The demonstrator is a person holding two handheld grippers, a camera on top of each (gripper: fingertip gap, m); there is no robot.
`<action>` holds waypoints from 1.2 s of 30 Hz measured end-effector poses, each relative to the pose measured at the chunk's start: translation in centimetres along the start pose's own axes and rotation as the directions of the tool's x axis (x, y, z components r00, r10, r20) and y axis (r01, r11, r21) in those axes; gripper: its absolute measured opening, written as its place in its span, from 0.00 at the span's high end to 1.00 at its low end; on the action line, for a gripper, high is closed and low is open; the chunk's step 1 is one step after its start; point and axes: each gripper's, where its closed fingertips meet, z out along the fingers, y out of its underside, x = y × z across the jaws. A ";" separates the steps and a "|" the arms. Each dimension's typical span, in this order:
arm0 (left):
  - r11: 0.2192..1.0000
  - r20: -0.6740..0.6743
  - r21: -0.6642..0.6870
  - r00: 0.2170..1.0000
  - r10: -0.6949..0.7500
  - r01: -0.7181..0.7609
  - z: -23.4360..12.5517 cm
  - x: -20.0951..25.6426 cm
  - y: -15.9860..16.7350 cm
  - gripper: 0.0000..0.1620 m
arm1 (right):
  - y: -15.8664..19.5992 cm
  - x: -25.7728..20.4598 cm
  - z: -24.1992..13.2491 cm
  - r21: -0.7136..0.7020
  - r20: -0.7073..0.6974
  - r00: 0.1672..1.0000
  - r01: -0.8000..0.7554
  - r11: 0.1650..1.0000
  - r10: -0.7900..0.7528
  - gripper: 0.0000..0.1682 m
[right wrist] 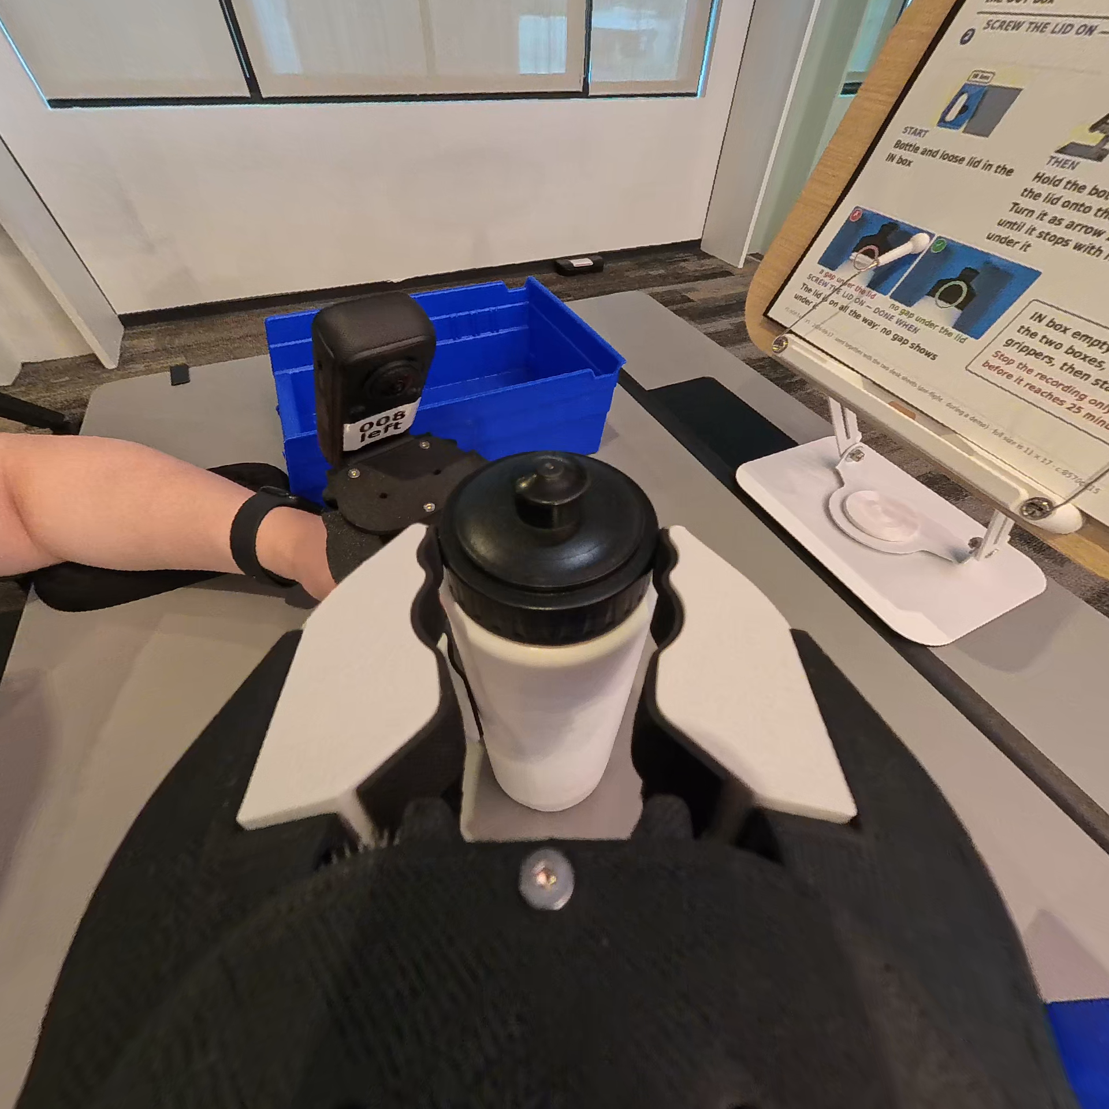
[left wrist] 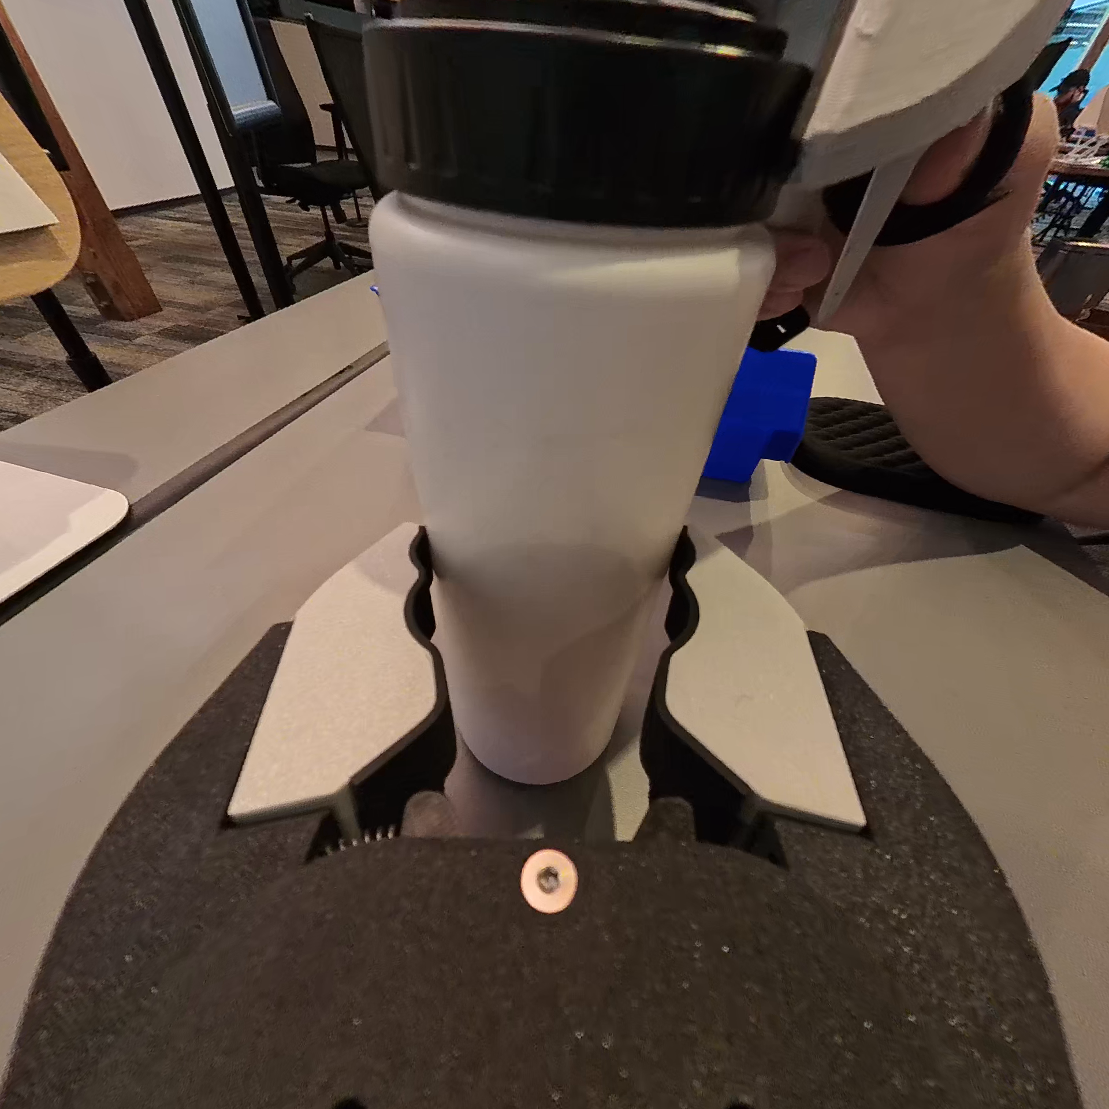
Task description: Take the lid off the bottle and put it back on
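Both grippers clamped one upright white bottle (left wrist: 558, 456) on the grey table (left wrist: 240, 540), the left gripper (left wrist: 555, 576) around its lower body and the right gripper (right wrist: 546, 576) seemingly pinching its black lid (right wrist: 546, 540), a blue bin (right wrist: 510, 372) behind.

In your left wrist view, the top edge at 12 o'clock cuts off the lid (left wrist: 576, 120), so you cannot see its spout. At 3 o'clock, the bottle (left wrist: 558, 450) hides most of the blue box (left wrist: 762, 414).

In your right wrist view, the right edge cuts off the sheet on the stand (right wrist: 960, 240).
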 end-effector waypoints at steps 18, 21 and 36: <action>0.999 -0.029 -0.028 0.999 0.021 -0.022 0.3 0.2 0.1 0.54 | 0.2 0.1 -0.6 0.005 0.079 0.996 0.030 1.000 -0.030 0.59; 0.999 -0.037 -0.032 0.999 0.021 -0.022 0.4 0.3 0.1 0.54 | 0.3 0.1 -0.8 0.006 0.094 0.995 0.036 0.999 -0.037 0.59; 0.999 -0.138 -0.031 0.990 0.037 -0.042 0.6 1.4 0.1 0.54 | 0.4 -0.7 -1.5 0.032 0.223 0.973 0.059 0.998 -0.064 0.59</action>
